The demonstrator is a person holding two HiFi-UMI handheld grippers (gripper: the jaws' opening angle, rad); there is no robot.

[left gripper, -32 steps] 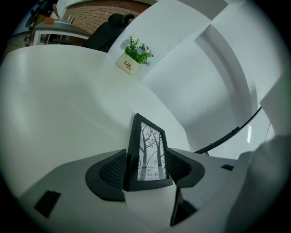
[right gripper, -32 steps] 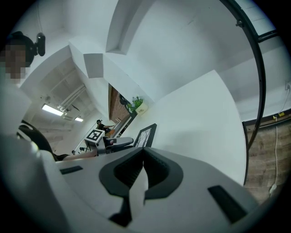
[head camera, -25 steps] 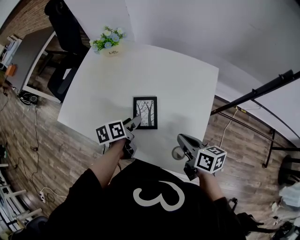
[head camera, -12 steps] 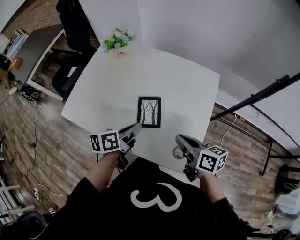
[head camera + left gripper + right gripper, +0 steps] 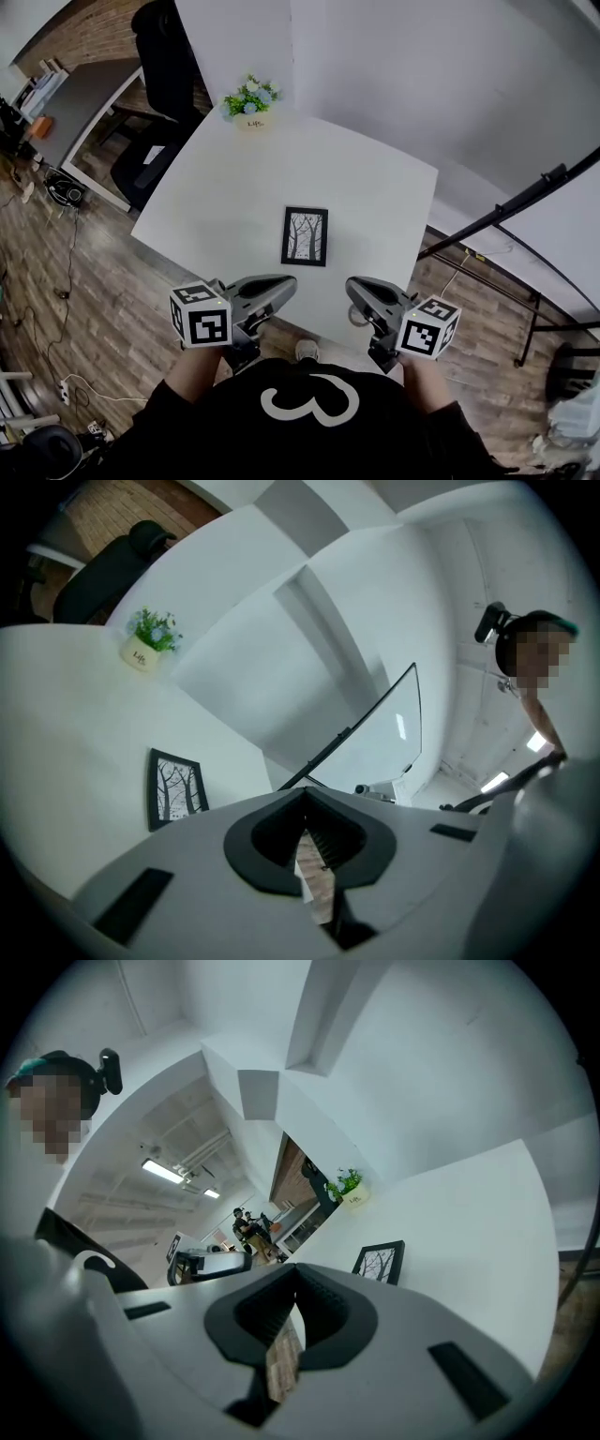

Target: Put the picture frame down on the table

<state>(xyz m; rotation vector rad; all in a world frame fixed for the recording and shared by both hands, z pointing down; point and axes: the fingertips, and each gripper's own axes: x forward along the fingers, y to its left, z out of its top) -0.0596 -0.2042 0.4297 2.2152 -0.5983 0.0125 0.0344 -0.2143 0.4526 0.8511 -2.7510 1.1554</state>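
Right, from the head view I see the picture frame [image 5: 305, 236] lying flat on the white bench [image 5: 225, 206], roughly midway between the left and right edges and a little nearer the near edge than the far one. Nothing touches it. A small pot of flowers [image 5: 249, 101] stands at the far left corner. My left hand-held gripper [image 5: 284, 282] and right hand-held gripper [image 5: 354, 287] both sit at the near edge, well apart from each other and clear of the frame, tips pointing toward the far side. A black office chair [image 5: 164, 56] stands beyond the far left corner.

Through the left gripper view, the left hand-held gripper [image 5: 303, 795] has its jaws pressed together at the tips with nothing pinched; only a sliver of wooden floor shows behind them. The picture frame [image 5: 175, 787] lies on the bench [image 5: 66, 733] off to the left of the jaws, and the pot of flowers [image 5: 150, 639] is at the far corner.

Through the right gripper view, the right hand-held gripper [image 5: 298, 1271] is likewise closed on nothing. The picture frame [image 5: 379, 1262] lies just beyond and right of the tips on the bench [image 5: 469, 1222], with the pot of flowers [image 5: 349, 1188] farther back.
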